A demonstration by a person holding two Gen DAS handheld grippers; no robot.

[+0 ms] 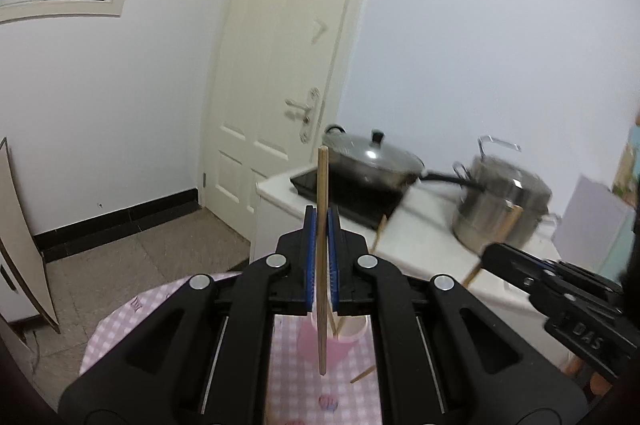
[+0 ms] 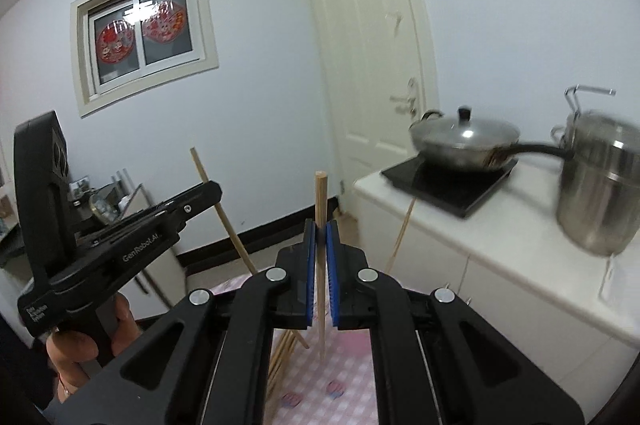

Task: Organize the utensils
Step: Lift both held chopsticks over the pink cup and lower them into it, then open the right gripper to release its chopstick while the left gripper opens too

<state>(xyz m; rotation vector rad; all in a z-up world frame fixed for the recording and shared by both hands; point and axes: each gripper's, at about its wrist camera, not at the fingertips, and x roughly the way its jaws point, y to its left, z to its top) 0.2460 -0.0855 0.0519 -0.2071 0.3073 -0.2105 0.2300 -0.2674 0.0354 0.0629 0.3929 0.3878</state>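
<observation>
**Each claw grips one upright chopstick above the checked table**

In the left wrist view, the left claw [image 1: 322, 221] is closed narrow on a wooden chopstick [image 1: 322, 265] that stands nearly upright between its blue pads [image 1: 311, 257]. The stick's top rises above the fingertips and its lower end hangs in front of a pink cup [image 1: 340, 339] standing on the pink checked table [image 1: 116, 325]. More chopsticks lean inside that cup, and one lies on the cloth just beside it [image 1: 363, 373]. To the right, the right claw [image 1: 494, 251] enters from the edge, holding a tilted stick [image 1: 500, 237].

In the right wrist view, the left claw [image 2: 214, 191] appears at the left, held in a bare hand [image 2: 80, 345], with its chopstick [image 2: 222, 211] slanting through it. At centre, the right claw [image 2: 320, 225] is clamped narrow on a second chopstick [image 2: 321, 265], upright, its tip hanging above the table [image 2: 344, 365]. A bundle of chopsticks [image 2: 286, 349] shows just left of that tip. On the white counter [image 2: 500, 245] to the right sit a lidded wok [image 2: 464, 141] and a steel pot [image 2: 600, 193].
</observation>
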